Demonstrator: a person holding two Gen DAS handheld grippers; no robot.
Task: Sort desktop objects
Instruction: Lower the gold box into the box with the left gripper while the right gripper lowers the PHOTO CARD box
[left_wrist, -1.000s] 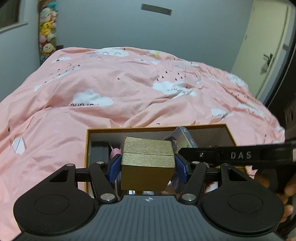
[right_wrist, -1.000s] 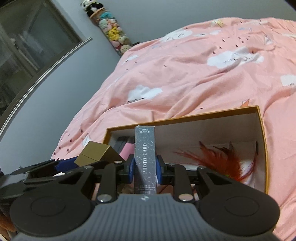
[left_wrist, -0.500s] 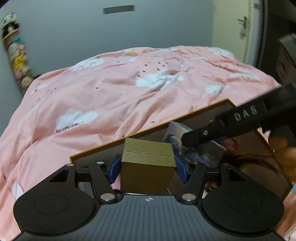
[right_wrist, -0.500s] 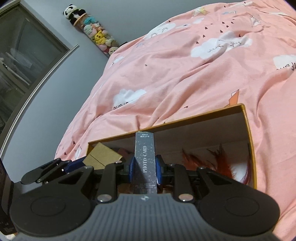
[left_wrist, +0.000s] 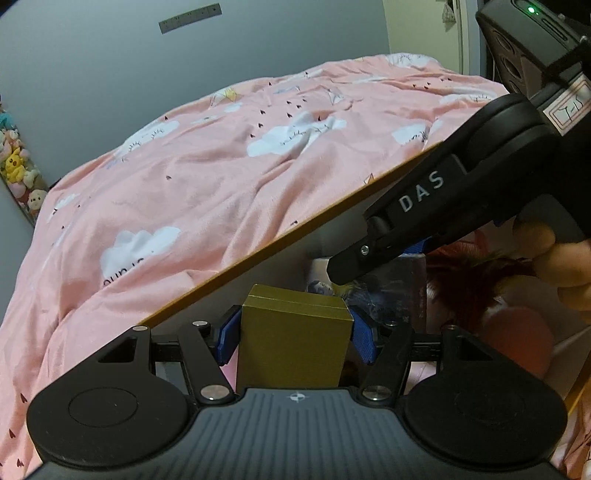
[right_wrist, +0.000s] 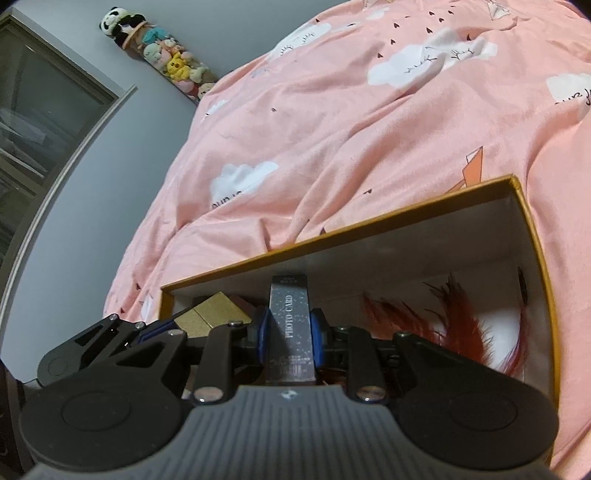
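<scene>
My left gripper (left_wrist: 295, 334) is shut on a gold box (left_wrist: 291, 343), low inside an open cardboard box (left_wrist: 258, 258) with an orange rim. My right gripper (right_wrist: 289, 332) is shut on a grey glittery photo card box (right_wrist: 290, 332), held upright inside the same cardboard box (right_wrist: 406, 216). The gold box (right_wrist: 210, 308) and the left gripper's fingers (right_wrist: 155, 326) show at the left of the right wrist view. The right gripper's body (left_wrist: 443, 206) crosses the right of the left wrist view, with the photo card box (left_wrist: 388, 291) under it.
Red feathers (right_wrist: 461, 325) lie in the right part of the cardboard box. The box rests on a bed with a pink cloud-print cover (left_wrist: 221, 158). Plush toys (right_wrist: 166, 59) hang on the grey wall. A pink round object (left_wrist: 517, 343) lies in the box.
Both grippers have moved lower and forward into the cardboard box, each still holding its object. The left view has tilted, and the right gripper's body looms closer in it.
</scene>
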